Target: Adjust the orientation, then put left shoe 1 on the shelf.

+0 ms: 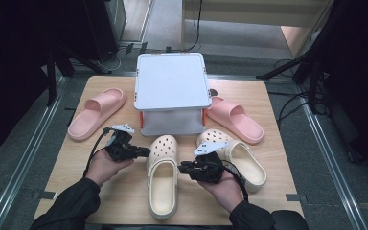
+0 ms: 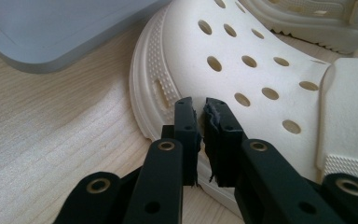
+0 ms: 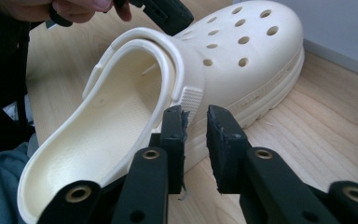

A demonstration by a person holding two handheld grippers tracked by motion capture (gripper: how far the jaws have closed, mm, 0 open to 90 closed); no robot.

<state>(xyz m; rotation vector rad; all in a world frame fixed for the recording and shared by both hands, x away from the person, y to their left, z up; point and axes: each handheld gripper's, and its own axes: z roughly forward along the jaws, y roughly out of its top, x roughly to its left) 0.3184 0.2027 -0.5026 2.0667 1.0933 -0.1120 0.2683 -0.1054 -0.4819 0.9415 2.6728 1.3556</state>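
Flanking cream clog (image 1: 163,177) at centre of pale wood table (image 1: 124,191), two hand-held grippers aim inward; grey floor, dark stands around. Behind clog: white lidded box (image 1: 171,81), pink slides (image 1: 97,113) either side, second cream clog (image 1: 237,160) at right. Left gripper (image 2: 200,109): jaws slightly parted at clog's toe rim, contact unclear. Right gripper (image 3: 195,121): jaws narrowly apart by strap hinge, nothing between. High view alone gives full layout; gripper views give sole tread, vent holes.
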